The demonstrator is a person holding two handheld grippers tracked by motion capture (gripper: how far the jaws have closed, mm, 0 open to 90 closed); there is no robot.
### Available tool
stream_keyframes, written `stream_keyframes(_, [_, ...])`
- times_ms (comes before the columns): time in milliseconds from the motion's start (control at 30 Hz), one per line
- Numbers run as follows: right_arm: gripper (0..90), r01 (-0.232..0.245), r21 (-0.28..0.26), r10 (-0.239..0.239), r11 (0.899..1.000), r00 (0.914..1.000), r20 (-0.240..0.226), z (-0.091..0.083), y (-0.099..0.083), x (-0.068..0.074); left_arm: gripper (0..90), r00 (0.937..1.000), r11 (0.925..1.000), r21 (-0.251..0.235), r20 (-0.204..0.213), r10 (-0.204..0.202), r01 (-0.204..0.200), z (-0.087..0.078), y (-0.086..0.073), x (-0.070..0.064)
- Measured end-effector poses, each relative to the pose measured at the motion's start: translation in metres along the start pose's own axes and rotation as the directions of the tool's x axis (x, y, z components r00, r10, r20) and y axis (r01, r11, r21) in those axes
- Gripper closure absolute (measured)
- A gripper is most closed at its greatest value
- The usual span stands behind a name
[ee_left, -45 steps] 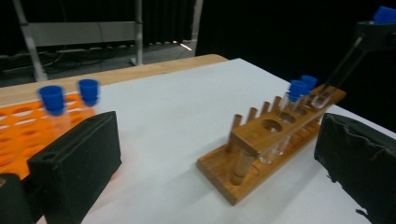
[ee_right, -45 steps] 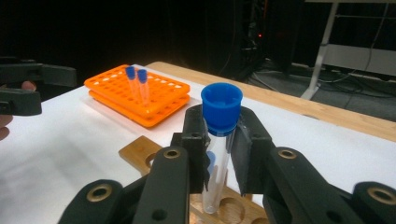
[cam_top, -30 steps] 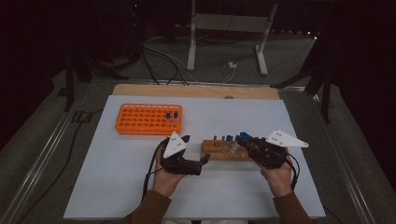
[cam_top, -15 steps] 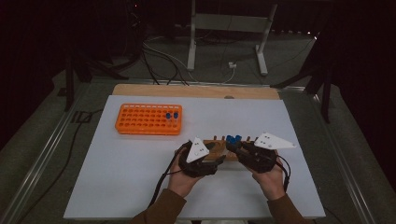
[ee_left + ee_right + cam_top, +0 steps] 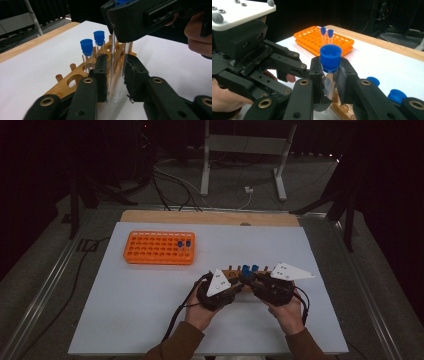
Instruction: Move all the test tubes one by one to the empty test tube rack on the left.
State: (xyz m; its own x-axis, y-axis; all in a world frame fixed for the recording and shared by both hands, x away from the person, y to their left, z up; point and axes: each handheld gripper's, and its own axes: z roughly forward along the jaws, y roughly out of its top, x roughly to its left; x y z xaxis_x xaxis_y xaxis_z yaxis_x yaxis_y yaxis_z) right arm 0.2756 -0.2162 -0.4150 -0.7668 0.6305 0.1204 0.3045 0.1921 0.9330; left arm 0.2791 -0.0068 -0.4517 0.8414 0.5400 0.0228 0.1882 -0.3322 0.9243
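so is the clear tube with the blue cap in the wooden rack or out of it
Out. The blue-capped clear glass tube hangs beside the wooden rack, round bottom free, held between both the left gripper and right gripper.

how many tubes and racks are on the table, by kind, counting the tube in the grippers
blue-capped tubes in the orange rack: 2
blue-capped tubes standing in the wooden rack: 2
blue-capped tube held by both grippers: 1
orange racks: 1
wooden racks: 1
total: 5 tubes, 2 racks, 7 things
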Motion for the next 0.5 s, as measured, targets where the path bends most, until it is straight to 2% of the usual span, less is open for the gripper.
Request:
stream_keyframes(233, [75.8, -0.005, 0.000, 0.005, 1.000, 1.0000, -0.002, 0.0005, -0.0005, -0.0009, 78.1, 0.9999, 0.9999, -0.001, 0.003, 0.015, -0.015, 0.0003, -0.0005, -0.0008])
stream_keyframes(367, [62.9, -0.001, -0.015, 0.001, 1.000, 0.9999, -0.012, -0.0017, 0.0005, -0.0020, 78.3, 1.0000, 1.0000, -0.005, -0.001, 0.007, -0.007, -0.0012, -0.0004, 0.0012])
stream_keyframes(500, [43.4, -0.018, -0.037, 0.018, 0.999, 0.9997, -0.019, -0.0054, 0.0022, -0.0050, 78.3, 0.9999, 0.9999, -0.012, -0.005, -0.009, 0.009, -0.0033, -0.0011, 0.0046])
